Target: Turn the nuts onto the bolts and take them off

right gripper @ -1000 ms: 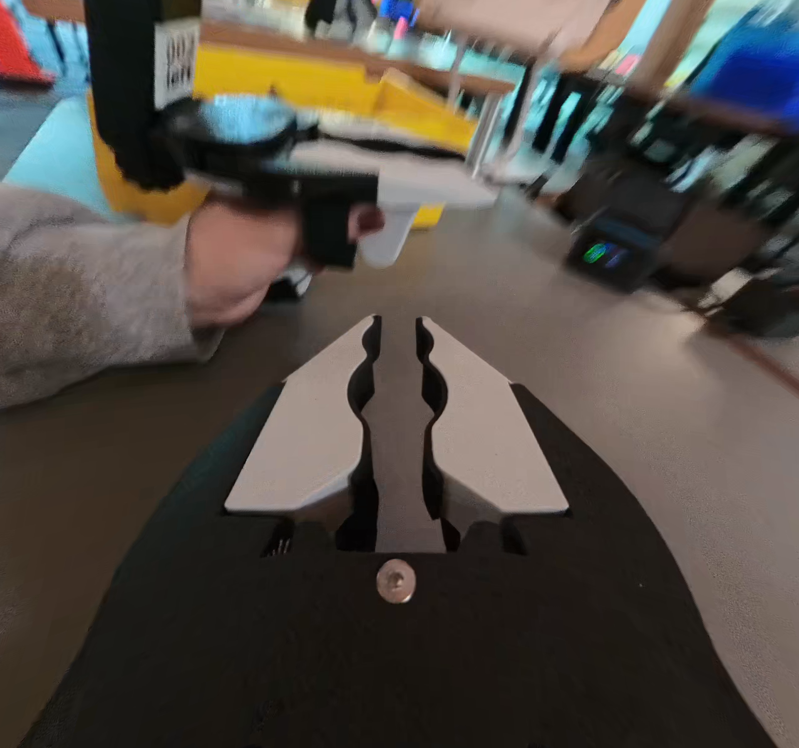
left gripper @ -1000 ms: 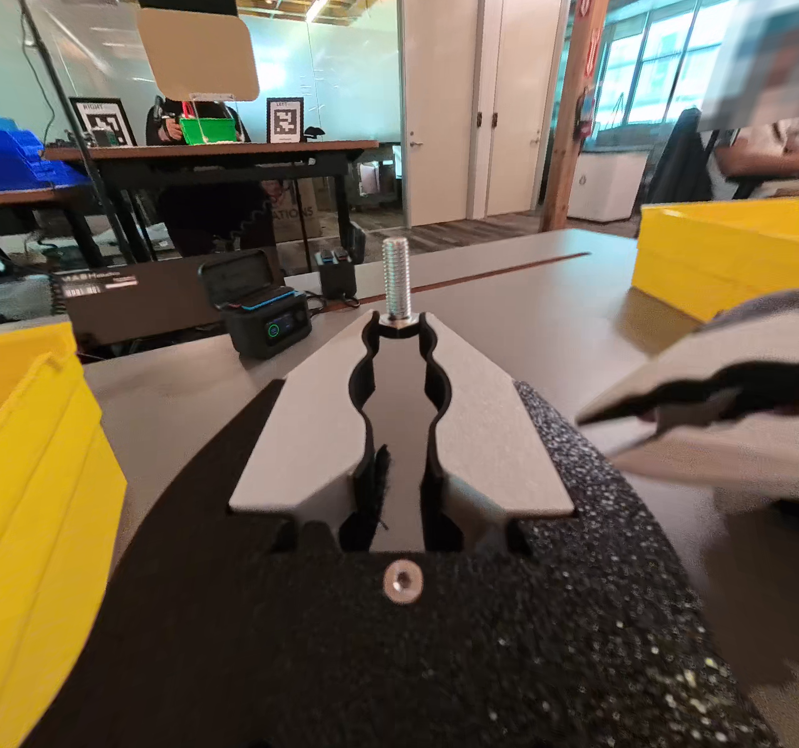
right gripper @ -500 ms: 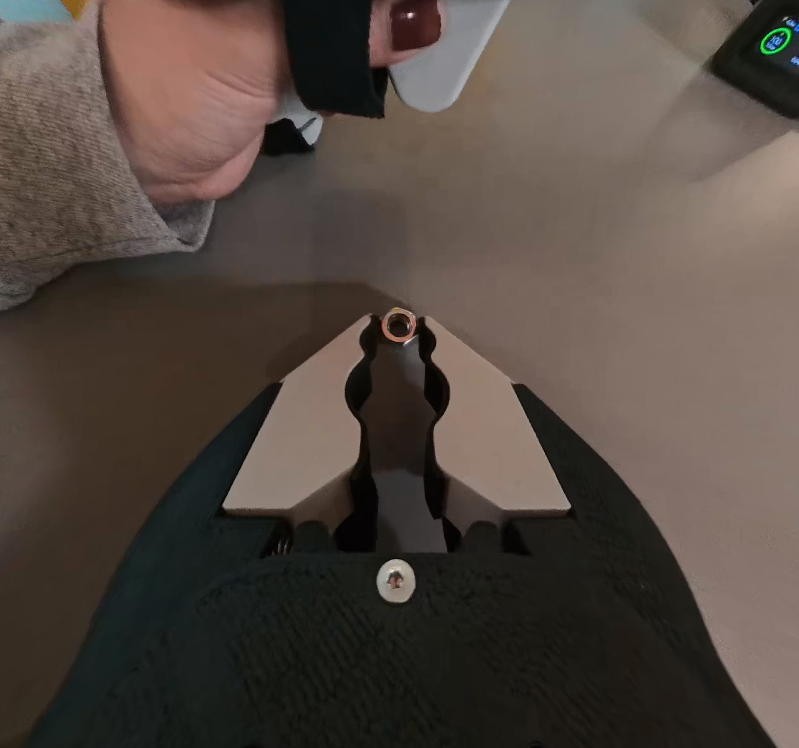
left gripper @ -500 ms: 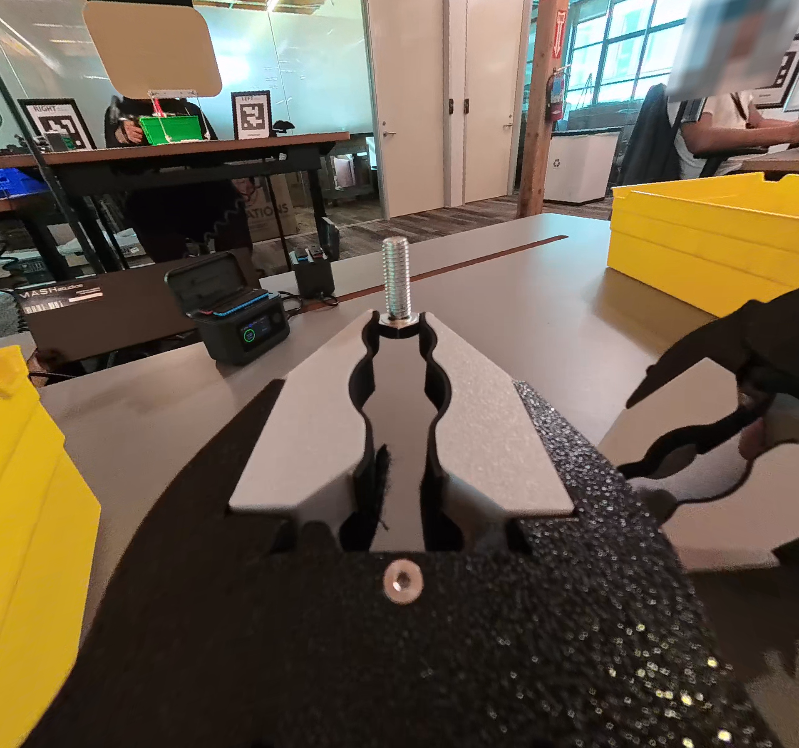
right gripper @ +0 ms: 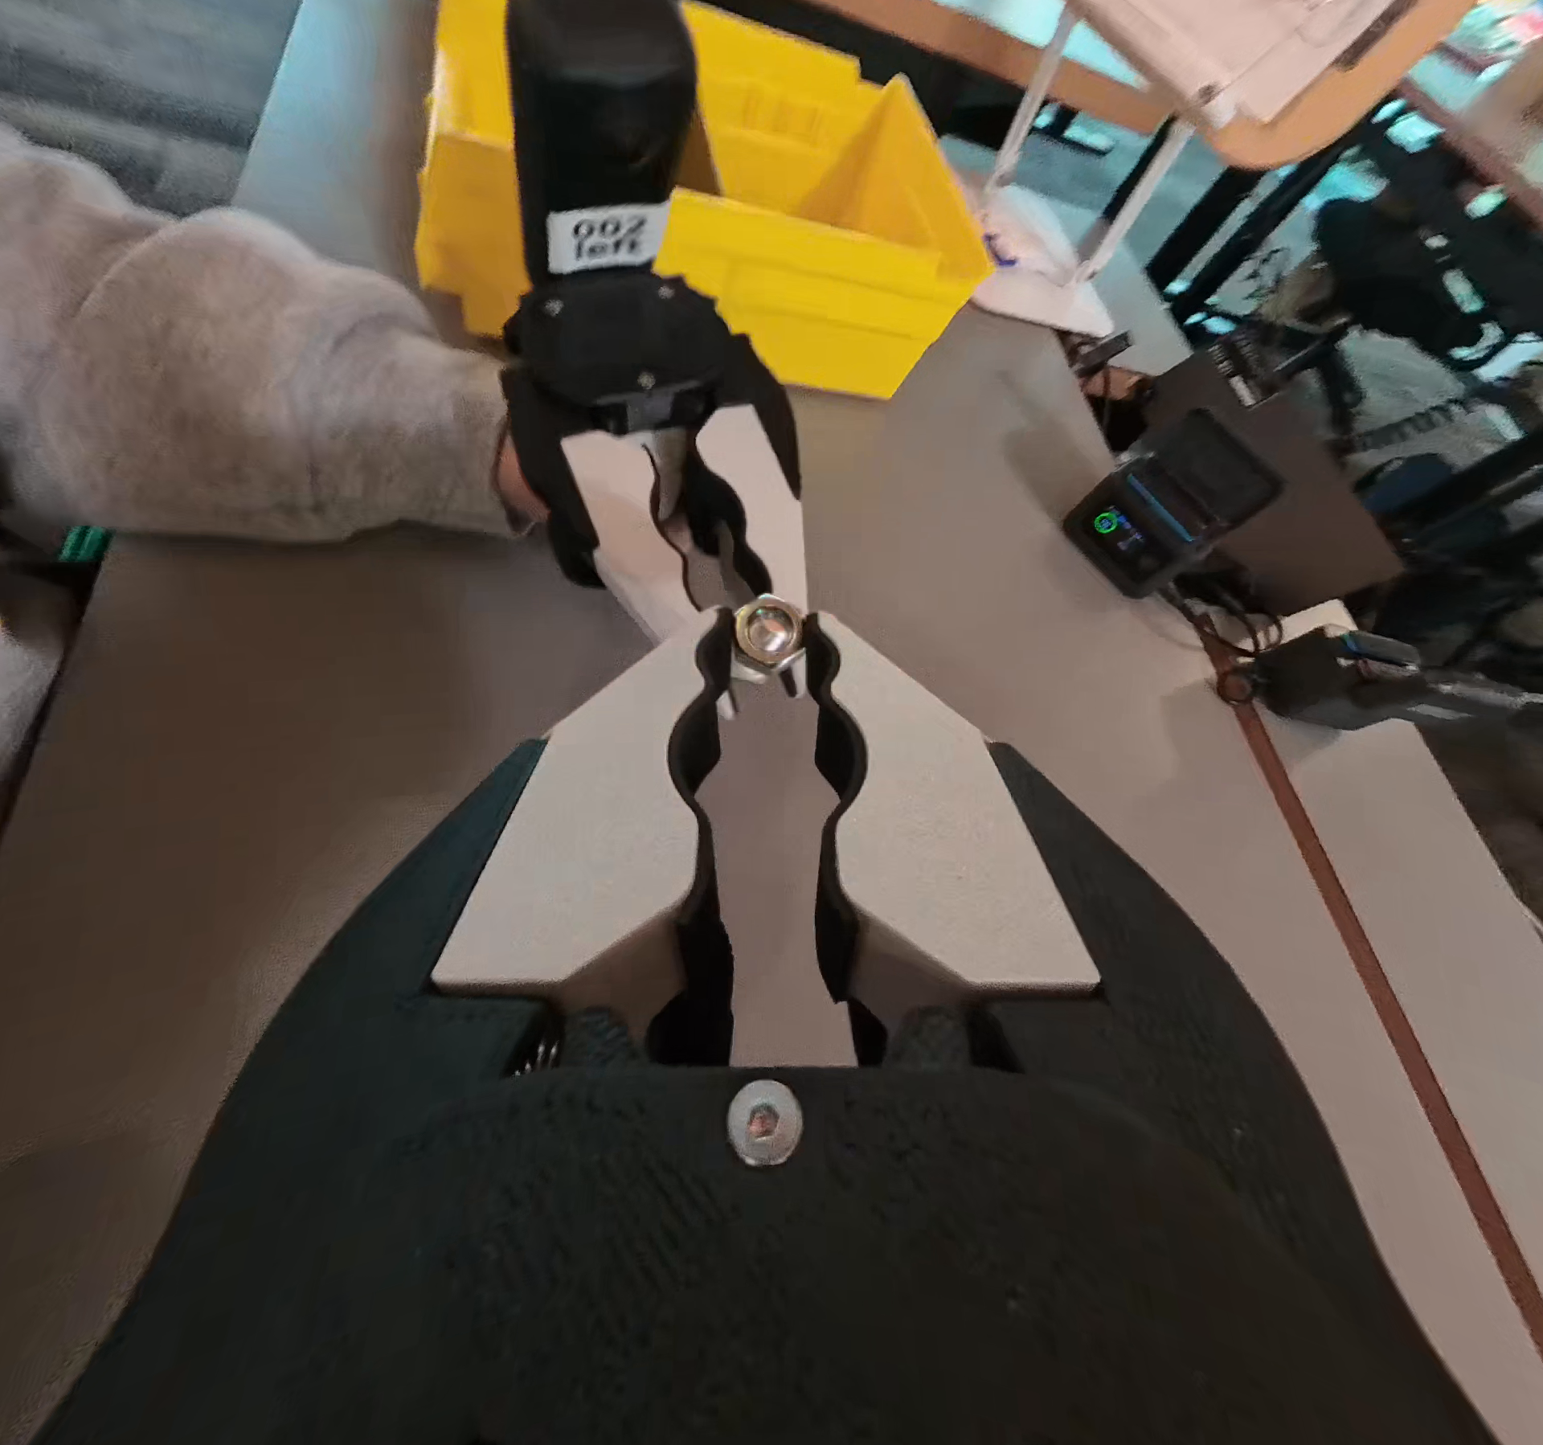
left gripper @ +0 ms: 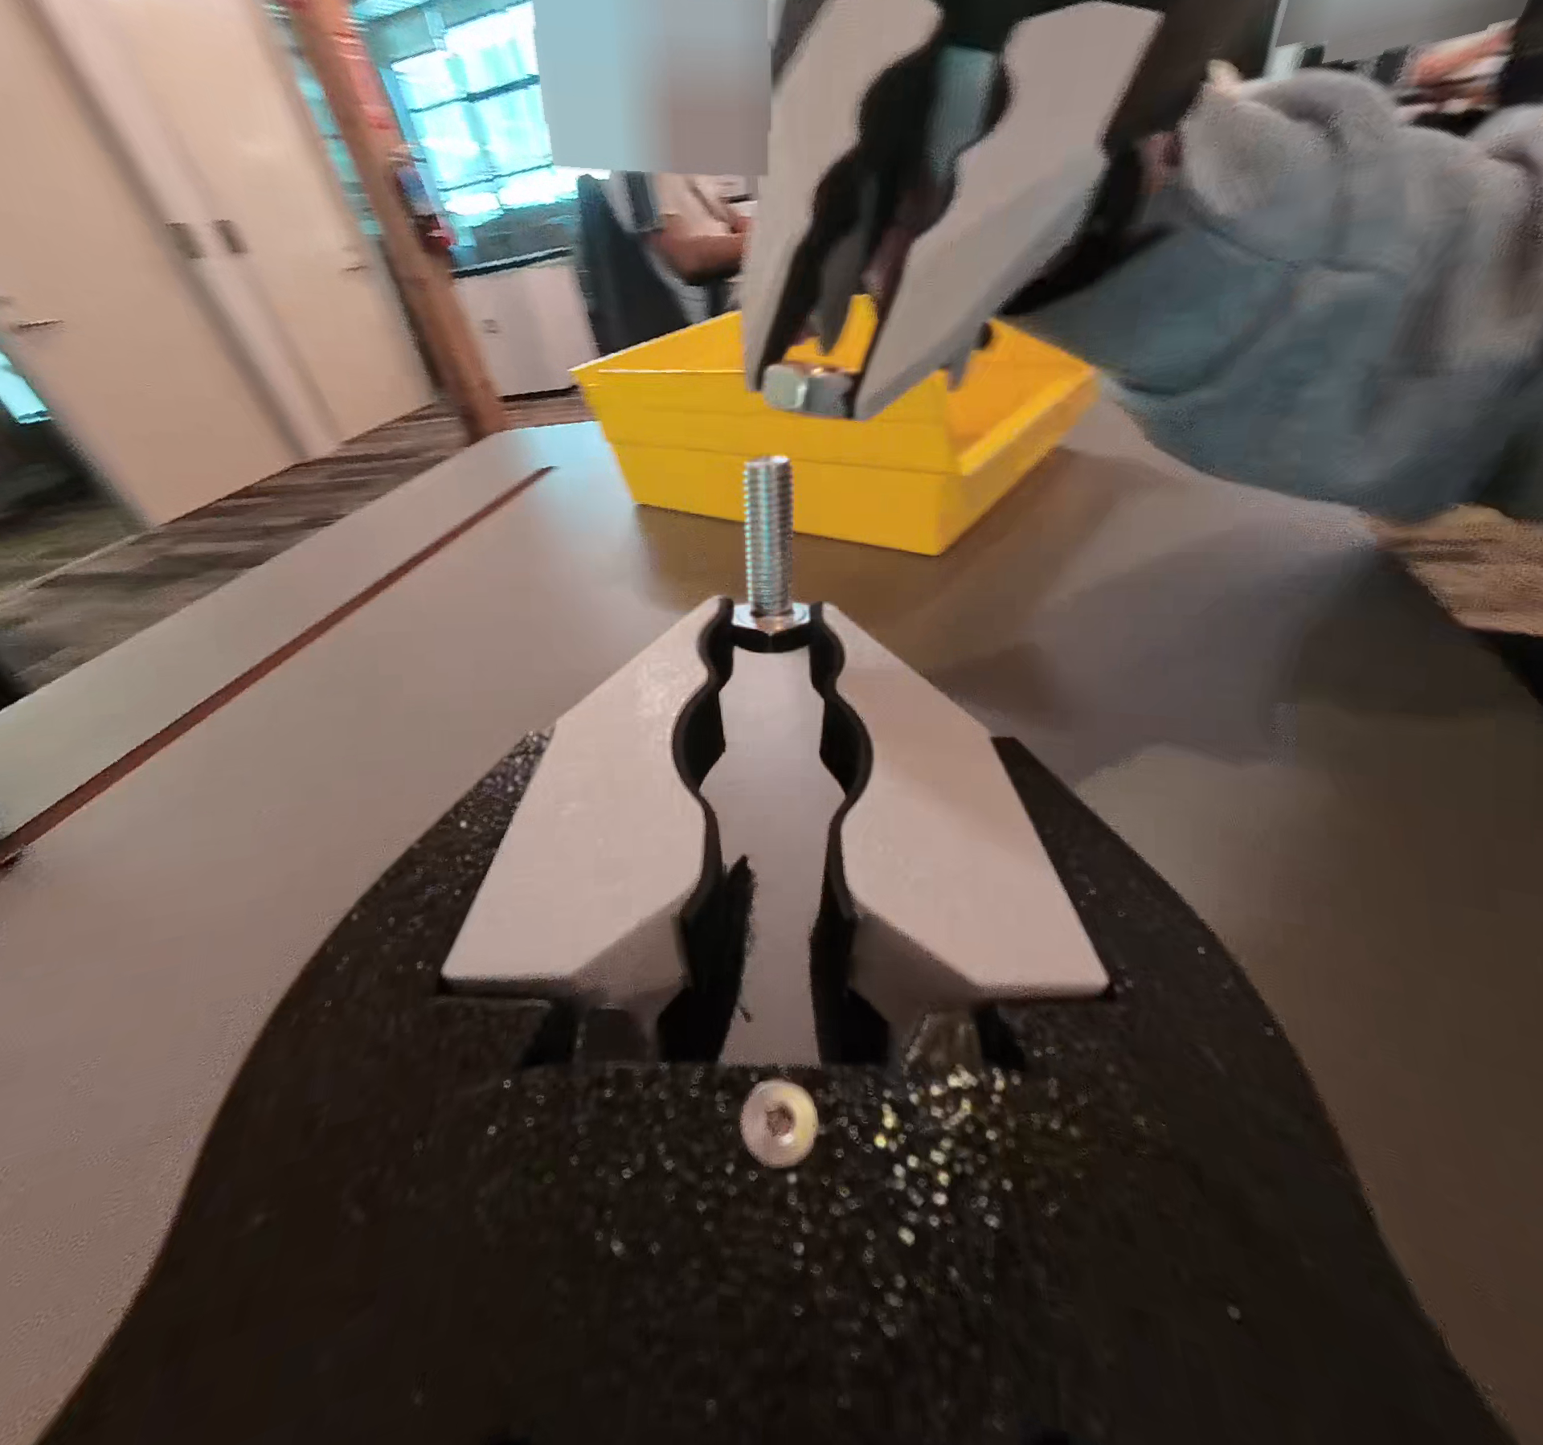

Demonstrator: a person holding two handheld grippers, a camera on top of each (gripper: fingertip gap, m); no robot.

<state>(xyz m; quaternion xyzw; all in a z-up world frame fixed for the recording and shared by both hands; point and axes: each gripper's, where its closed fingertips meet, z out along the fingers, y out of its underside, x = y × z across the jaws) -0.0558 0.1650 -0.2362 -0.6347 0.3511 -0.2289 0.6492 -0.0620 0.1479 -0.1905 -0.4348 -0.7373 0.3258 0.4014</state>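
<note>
Grey-brown tabletop (left gripper: 334, 695) with a thin dark seam; open office behind, blurred. Yellow plastic bin (left gripper: 835, 478) at far side of table, second yellow plastic divided bin (right gripper: 801, 253) seen in right wrist view. Left gripper (left gripper: 772, 620) closed on head of a silver threaded steel bolt (left gripper: 768, 541), shank upright, threads bare. Right gripper (right gripper: 768, 641) pointing down from above, tips pinched on a silver hex nut (left gripper: 806, 390). Nut just above bolt tip, apart from it, roughly in line. Small black charging case with lit display (right gripper: 1161, 520) at right on table. Grey fleece sleeve (right gripper: 209, 369) behind left gripper.
</note>
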